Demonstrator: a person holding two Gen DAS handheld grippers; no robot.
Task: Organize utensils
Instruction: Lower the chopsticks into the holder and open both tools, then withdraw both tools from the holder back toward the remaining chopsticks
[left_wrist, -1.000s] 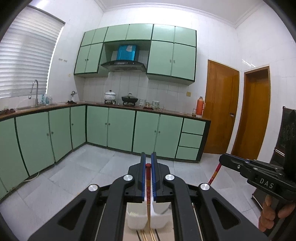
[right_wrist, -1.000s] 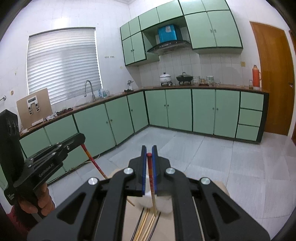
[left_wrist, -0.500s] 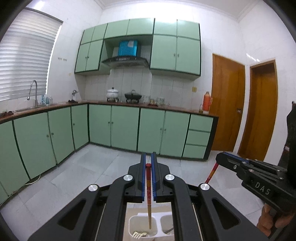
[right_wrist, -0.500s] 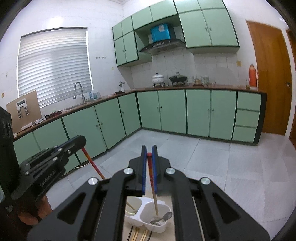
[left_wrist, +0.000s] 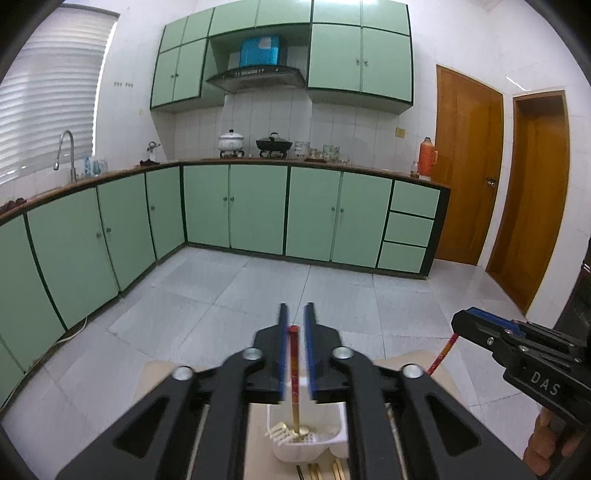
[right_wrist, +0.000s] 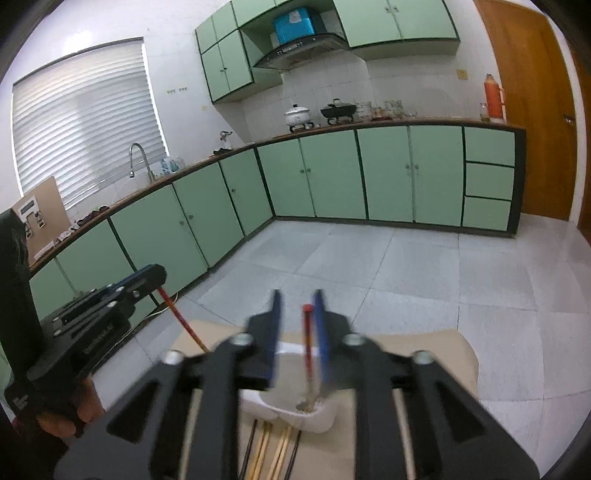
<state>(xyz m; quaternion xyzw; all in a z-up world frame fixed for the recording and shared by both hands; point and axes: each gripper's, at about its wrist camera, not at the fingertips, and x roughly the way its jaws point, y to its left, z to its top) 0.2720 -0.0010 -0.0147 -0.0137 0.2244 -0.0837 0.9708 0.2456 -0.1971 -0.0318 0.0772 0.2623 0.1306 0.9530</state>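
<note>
My left gripper stands above a white holder. Its jaws are a little apart, and a red-topped chopstick stands between them with its lower end in the holder, beside a pale fork. My right gripper is open above the same white holder. A second red-topped chopstick leans against its right finger, with its lower end in the holder. Each gripper shows at the edge of the other's view, the right in the left wrist view and the left in the right wrist view.
The holder stands on a small tan table. Several loose chopsticks lie on it in front of the holder. Grey tiled floor lies beyond. Green cabinets line the far walls. Wooden doors are at the right.
Both grippers have tipped down over the holder and their jaws have opened. The two chopsticks now stand with their lower ends in the holder.
</note>
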